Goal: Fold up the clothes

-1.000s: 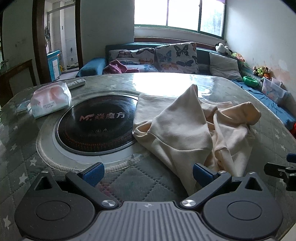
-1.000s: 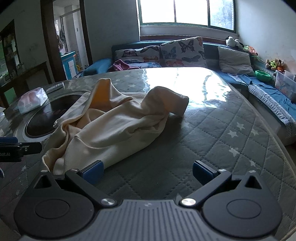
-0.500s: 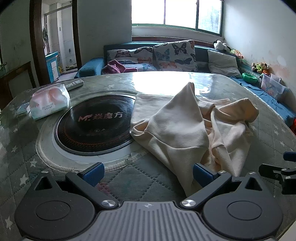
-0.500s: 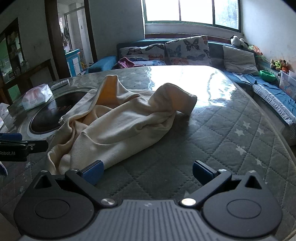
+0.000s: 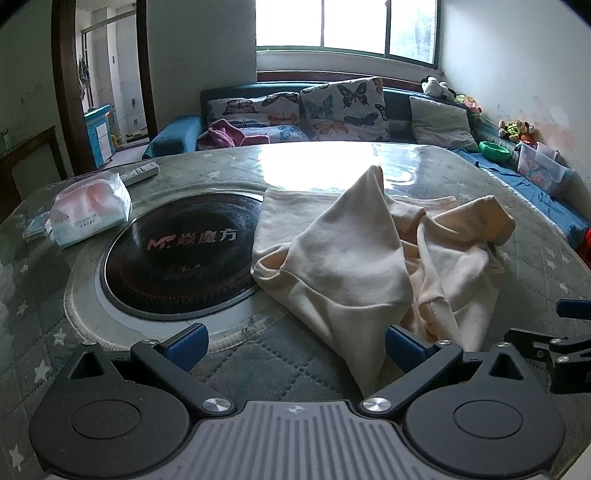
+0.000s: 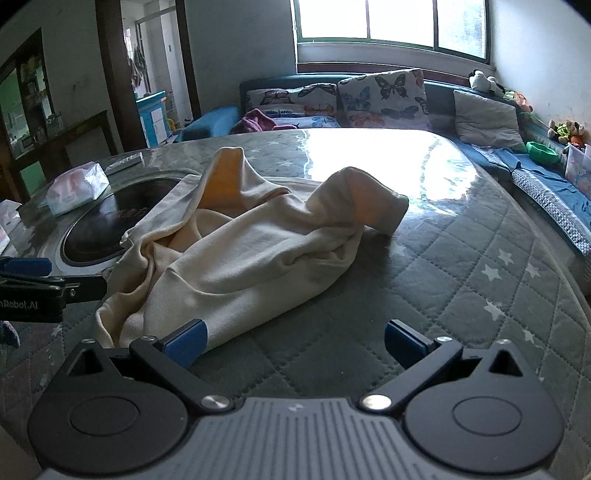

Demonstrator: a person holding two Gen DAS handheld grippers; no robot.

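- On the quilted table a cream garment lies crumpled — its left edge overlaps the round black cooktop.
- Bare quilt lies right of the garment.
- Left gripper hovers low at the near hem, jaws wide apart, holding nothing.
- Right gripper — equally wide, empty — sits beside the hem's right corner.

Bright window above a blue sofa with butterfly cushions.
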